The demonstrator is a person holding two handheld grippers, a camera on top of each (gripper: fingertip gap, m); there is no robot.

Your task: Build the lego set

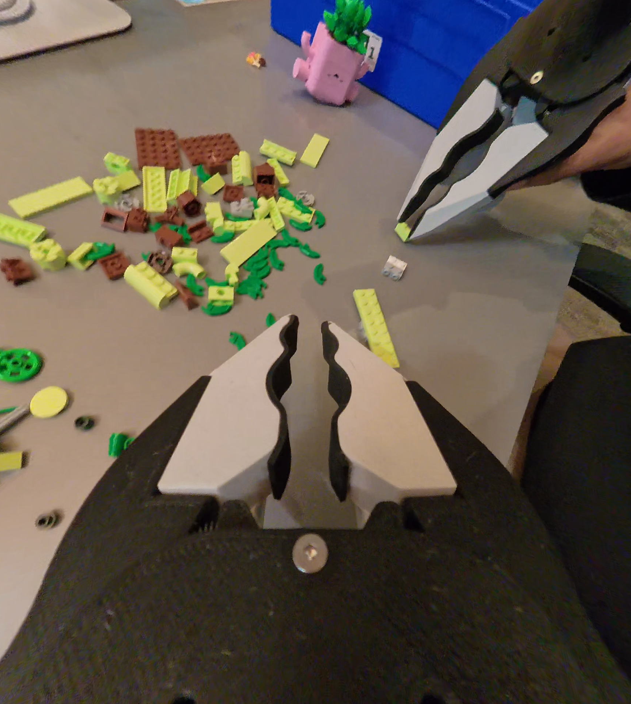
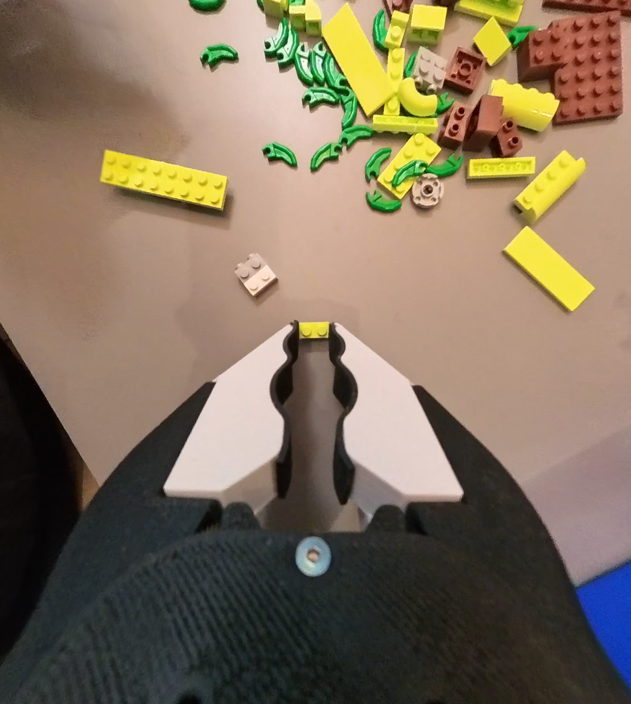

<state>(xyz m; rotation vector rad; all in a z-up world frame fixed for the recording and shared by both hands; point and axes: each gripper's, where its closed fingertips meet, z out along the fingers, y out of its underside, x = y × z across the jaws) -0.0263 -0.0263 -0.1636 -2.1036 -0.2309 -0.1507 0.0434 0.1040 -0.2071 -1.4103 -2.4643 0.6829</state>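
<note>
While the right gripper (image 2: 314,328) pinches a small lime two-stud plate (image 2: 314,330) between its tips, just above the grey bench (image 2: 115,343), the left gripper (image 1: 309,324) hangs released, jaws slightly parted with nothing between them. Just right of the left gripper's tips lies a long lime studded plate (image 1: 375,327). A small grey bracket piece (image 2: 256,274) sits near the right gripper's tips. Farther off spreads the loose pile of lime, brown and green pieces (image 1: 199,221). At the far side, a finished pink planter model (image 1: 331,64) stands against a blue bin (image 1: 439,49).
</note>
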